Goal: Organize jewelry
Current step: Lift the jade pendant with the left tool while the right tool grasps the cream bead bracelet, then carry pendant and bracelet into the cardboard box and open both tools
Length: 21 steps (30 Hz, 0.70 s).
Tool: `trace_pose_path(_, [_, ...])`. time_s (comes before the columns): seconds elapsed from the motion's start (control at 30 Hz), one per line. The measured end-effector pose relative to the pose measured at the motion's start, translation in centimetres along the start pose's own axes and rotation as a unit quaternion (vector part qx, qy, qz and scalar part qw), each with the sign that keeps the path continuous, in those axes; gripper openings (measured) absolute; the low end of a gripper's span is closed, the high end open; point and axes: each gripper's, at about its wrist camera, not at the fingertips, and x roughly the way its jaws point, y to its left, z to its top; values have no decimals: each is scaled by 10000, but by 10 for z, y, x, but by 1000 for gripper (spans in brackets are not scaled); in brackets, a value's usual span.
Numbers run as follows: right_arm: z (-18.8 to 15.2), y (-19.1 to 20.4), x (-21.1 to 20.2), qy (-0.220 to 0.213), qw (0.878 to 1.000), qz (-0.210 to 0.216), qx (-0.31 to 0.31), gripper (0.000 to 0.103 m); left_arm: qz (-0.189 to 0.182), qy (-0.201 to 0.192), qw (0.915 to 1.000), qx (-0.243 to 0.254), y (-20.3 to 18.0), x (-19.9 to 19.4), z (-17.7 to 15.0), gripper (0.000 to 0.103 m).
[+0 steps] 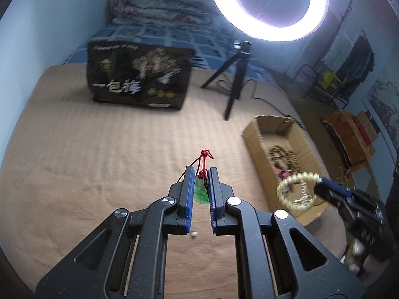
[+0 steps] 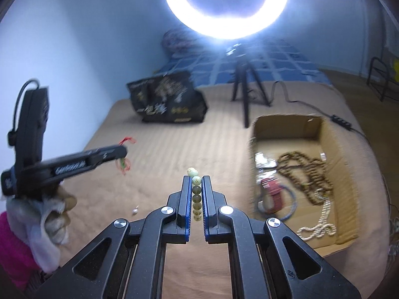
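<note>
1. A lit ring light (image 1: 268, 7) hangs at the top of both views
2. A small black tripod (image 1: 232, 79) stands on the tan bedcover (image 1: 99, 154), a black cable (image 2: 311, 107) trailing from it
3. A black snack bag (image 1: 139, 74) with white Chinese lettering stands left of the tripod
4. A blue checked sheet (image 1: 159, 37) lies behind, with a folded floral quilt (image 1: 159, 5) at the far end against the blue wall (image 1: 49, 25)
5. Clothes on a rack (image 1: 354, 54) hang at the right

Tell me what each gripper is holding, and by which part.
The left gripper clamps the green pendant by its upper part and red cord. The right gripper grips the pale bead bracelet edge-on across its beads.
</note>
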Motion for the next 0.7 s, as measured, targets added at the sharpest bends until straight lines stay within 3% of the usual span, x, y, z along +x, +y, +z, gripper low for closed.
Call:
trace_pose_path(0.37, [22,-69,-27,-348,9973,-387,513,6,-519,-53,9974,506,-79,9,-8,9])
trace_pose_path(0.7, [29,-120,-28,-400,9931,-615,916,6,-936,189,9927,733,-139,36,-21,9])
